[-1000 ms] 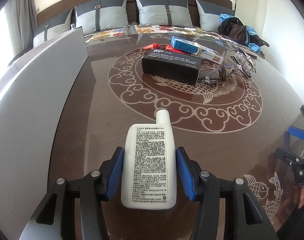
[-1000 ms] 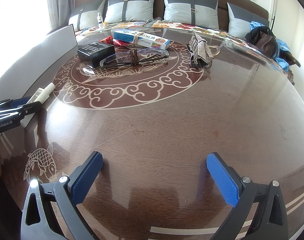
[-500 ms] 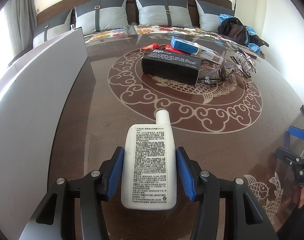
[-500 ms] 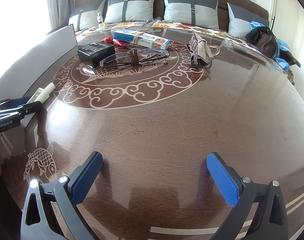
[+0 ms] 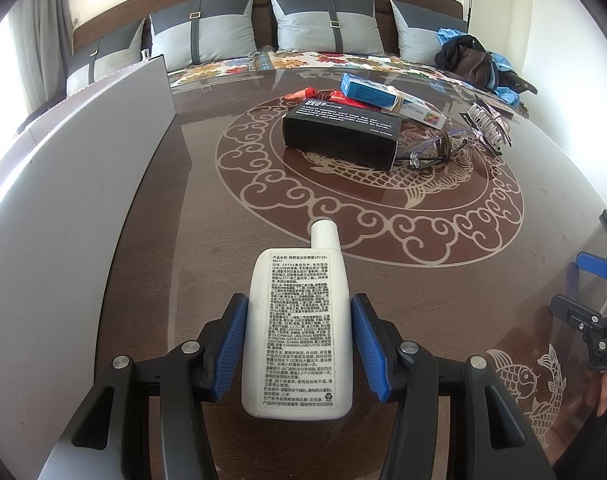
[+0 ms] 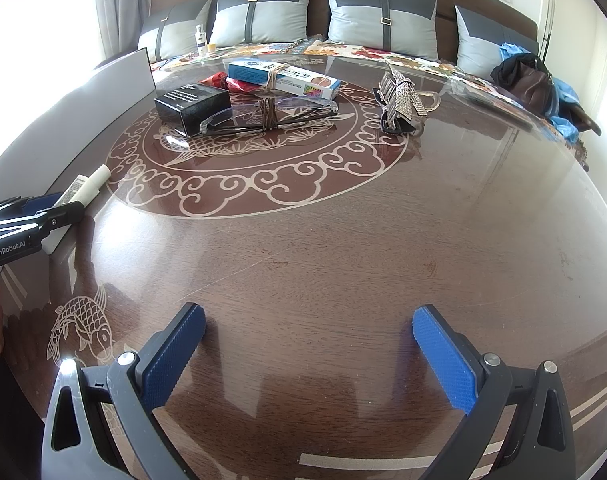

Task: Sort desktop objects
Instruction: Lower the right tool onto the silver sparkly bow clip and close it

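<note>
- Sunscreen bottle (image 5: 297,332) sits clamped in my left gripper (image 5: 298,344); I should keep it level, grip firm.
- Right gripper (image 6: 308,356) hangs open, empty, clear of the table (image 6: 343,248).

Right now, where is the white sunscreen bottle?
In the left wrist view, the white sunscreen bottle sits between the left gripper's blue pads, cap pointing toward the black box, grey board to its left.
</note>
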### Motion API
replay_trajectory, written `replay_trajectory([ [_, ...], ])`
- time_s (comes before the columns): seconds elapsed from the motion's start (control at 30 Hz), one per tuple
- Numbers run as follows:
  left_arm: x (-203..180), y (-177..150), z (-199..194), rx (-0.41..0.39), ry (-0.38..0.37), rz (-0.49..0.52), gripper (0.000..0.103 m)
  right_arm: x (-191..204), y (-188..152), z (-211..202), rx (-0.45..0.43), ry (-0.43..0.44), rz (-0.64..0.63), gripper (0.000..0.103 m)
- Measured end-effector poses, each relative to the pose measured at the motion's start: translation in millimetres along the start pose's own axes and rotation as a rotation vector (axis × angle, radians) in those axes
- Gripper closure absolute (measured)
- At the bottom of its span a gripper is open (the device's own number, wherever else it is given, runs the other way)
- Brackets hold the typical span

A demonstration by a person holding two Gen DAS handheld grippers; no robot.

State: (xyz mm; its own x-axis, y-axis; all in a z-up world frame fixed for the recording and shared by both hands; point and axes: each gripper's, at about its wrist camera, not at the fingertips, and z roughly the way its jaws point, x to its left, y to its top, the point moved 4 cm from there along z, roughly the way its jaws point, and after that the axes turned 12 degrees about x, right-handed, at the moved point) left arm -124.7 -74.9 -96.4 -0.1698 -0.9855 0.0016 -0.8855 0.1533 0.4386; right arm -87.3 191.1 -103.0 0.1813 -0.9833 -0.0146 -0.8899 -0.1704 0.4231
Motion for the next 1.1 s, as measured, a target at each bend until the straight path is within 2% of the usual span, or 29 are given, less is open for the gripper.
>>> replay_trajectory([
  [0.2, 0.0, -0.1, 0.1, 0.000, 0.000, 0.000, 0.051, 0.0, 0.2, 0.1, 0.002, 0.000, 0.000, 0.000],
  [0.3, 0.0, 0.0, 0.2, -0.001, 0.000, -0.001, 0.051, -4.2, 5.8, 1.0, 0.058, -0.009, 0.008, 0.000],
  [0.37, 0.1, -0.1, 0.1, -0.001, 0.001, -0.001, 0.051, -15.2, 14.3, -6.6, 0.028, -0.022, 0.054, 0.000],
  [0.47, 0.2, -0.3, 0.3, -0.001, 0.002, 0.000, 0.050, -31.8, 40.5, -19.2, -0.039, -0.028, 0.061, 0.000],
  [0.63, 0.5, -0.2, 0.1, -0.001, 0.003, -0.001, 0.050, -54.5, 116.9, -17.3, -0.057, -0.137, 0.007, 0.000],
  [0.73, 1.0, 0.2, -0.7, -0.002, 0.003, -0.001, 0.050, -73.0, 161.2, 4.5, -0.006, -0.166, 0.042, 0.000],
  [0.8, 1.7, 0.7, -1.2, -0.003, -0.001, -0.001, 0.051, -83.8, 182.7, 27.6, 0.066, -0.165, 0.072, 0.000],
  [0.97, 2.5, 0.9, -1.3, -0.005, -0.003, -0.002, 0.051, -90.8, 204.0, 68.7, 0.177, -0.163, 0.094, 0.001],
  [1.03, 2.2, 0.6, -1.3, -0.005, -0.003, -0.002, 0.051, -88.3, 206.3, 74.3, 0.180, -0.134, 0.093, 0.024],
  [1.07, 2.4, 0.8, -1.3, -0.005, -0.003, -0.002, 0.051, -87.6, 206.6, 75.6, 0.179, -0.124, 0.097, 0.048],
  [1.1, 2.2, 0.6, -1.3, -0.005, -0.003, -0.002, 0.051, -87.0, 206.6, 74.6, 0.174, -0.096, 0.106, 0.057],
])
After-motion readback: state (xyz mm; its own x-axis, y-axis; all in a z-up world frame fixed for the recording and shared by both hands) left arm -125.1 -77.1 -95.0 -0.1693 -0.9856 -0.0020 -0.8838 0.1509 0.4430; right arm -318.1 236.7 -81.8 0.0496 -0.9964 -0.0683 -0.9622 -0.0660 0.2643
